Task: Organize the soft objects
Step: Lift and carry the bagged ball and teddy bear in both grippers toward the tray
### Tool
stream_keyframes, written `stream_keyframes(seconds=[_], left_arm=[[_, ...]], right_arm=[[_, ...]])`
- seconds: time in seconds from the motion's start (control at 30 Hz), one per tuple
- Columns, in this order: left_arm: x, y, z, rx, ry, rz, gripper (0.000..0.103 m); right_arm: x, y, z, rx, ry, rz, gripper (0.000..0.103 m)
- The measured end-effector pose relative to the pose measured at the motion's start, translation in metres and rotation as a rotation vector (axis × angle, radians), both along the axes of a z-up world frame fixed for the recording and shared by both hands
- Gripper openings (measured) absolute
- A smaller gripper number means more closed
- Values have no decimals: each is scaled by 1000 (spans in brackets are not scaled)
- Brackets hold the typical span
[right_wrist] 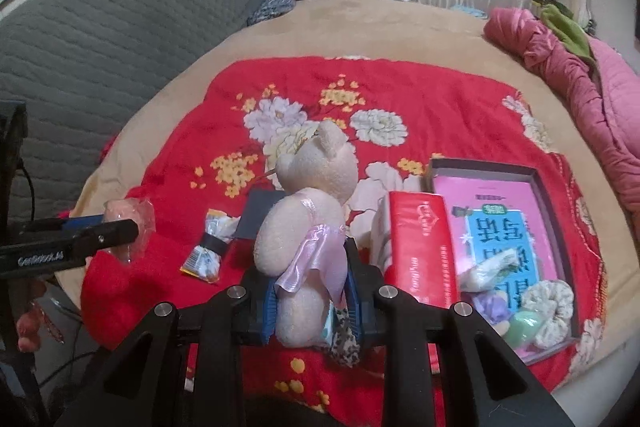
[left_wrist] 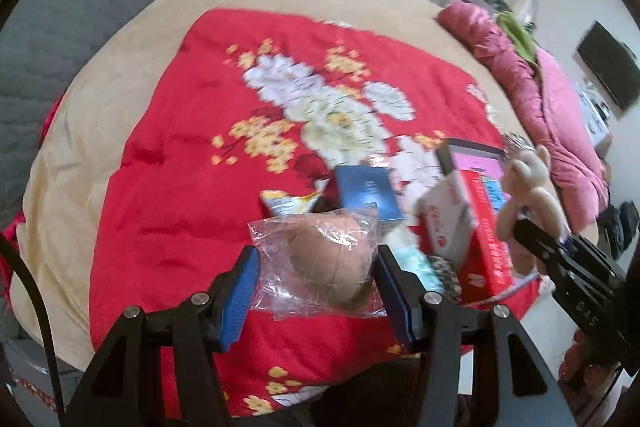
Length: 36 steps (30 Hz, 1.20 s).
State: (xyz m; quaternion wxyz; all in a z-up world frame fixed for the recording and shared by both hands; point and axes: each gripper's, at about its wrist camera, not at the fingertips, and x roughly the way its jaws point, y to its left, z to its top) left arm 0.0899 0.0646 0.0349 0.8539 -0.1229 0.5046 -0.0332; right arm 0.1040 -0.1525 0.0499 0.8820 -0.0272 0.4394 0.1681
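1. Red floral quilt [left_wrist: 168, 187] serves as the landmark in the left wrist view. Above its near edge the left gripper [left_wrist: 316, 287] has its blue pads about half apart, pressed on a clear bag [left_wrist: 320, 267] holding a tan soft toy. Off to the quilt's right side the teddy bear [left_wrist: 528, 195] hangs in the other tool.
2. Right wrist view: the right gripper [right_wrist: 312, 303] is nearly closed, pinching the teddy bear at its lower body, ribbon caught between the pads. On the quilt's right part lies an open box [right_wrist: 540, 187] that already has small soft things in it, with a red tissue pack [right_wrist: 420, 247] leaning beside it.
3. Judgement: carry each toy over the box before loosening, keep the squeeze gentle, and clear the tissue pack.
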Motion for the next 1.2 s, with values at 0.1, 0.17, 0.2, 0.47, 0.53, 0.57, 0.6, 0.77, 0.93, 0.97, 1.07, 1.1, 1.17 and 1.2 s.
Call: stream_keyframes(seconds=[0.1,0.17,0.2,0.47,0.53,0.57,0.6,0.77,0.93,0.97,1.07,1.1,1.17,1.2], left_arm=[[-6,-20,20,8,-41,-36,58],[-11,-32,32,16,-68,-55,58],[-13,-37,36,20,-76,-65,58],[-22,-70,61,33,-117,-114,58],[-23,-76,66,31,-126,-123,58],[-23,-80,69,34,-131,-130,58],[-24,-82,72,37,-136,-133,58],[-24,-102,85,39,-158,-173,58],[-20,-126,93,35,-175,-218,58],[-19,-130,94,36,-178,-227,58],[-16,-145,98,31,-187,-261,58],[-15,-150,99,34,-190,-267,58],[-13,-161,102,36,-197,-290,58],[-12,-165,104,38,-200,-300,58]], right_arm=[[-8,-11,17,18,-30,-20,28],[-14,-18,28,27,-53,-29,28],[-18,-22,34,28,-67,-34,28],[-33,-55,64,52,-119,-79,28],[-36,-67,70,62,-129,-92,28],[-37,-73,74,60,-134,-101,28],[-38,-78,78,58,-143,-108,28],[-45,-106,98,51,-187,-149,28],[-51,-130,116,60,-221,-208,28],[-53,-133,118,60,-226,-215,28],[-55,-143,124,61,-238,-231,28],[-56,-146,126,57,-240,-239,28],[-56,-153,128,58,-244,-253,28],[-57,-157,129,63,-246,-259,28]])
